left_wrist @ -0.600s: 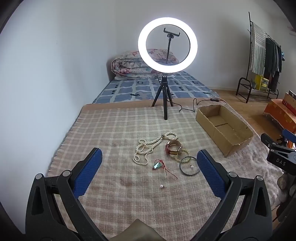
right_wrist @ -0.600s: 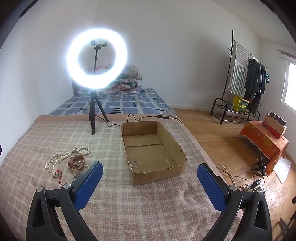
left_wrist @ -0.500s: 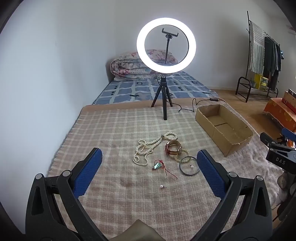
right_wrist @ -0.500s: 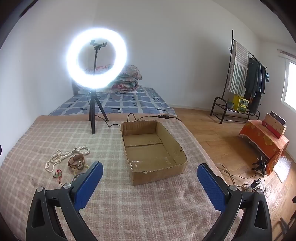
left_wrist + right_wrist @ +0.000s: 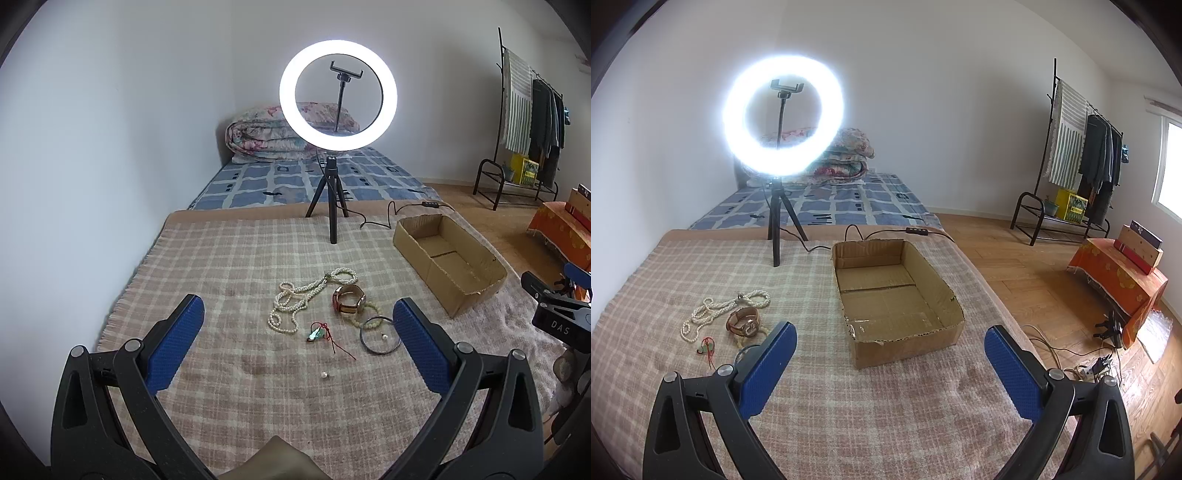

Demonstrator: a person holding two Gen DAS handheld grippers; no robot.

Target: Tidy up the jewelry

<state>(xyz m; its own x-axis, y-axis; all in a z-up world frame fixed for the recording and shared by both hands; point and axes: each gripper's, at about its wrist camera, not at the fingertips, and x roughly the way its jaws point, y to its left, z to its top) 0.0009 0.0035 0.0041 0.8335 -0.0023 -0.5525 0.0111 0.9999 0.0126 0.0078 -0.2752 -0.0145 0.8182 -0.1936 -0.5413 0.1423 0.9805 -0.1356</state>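
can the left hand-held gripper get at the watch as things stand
Probably yes. The left hand-held gripper is open and empty, and the watch lies ahead on the blanket with nothing over it. The pearl necklace and bead bracelet crowd it, so they may get caught.

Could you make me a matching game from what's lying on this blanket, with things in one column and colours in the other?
Things:
1. necklace
2. bangle
3. cardboard box
4. pads of the tongs

Colours:
A. blue
B. plain brown
C. dark
D. pearly white

Pairs: 1-D, 2-C, 3-B, 4-A
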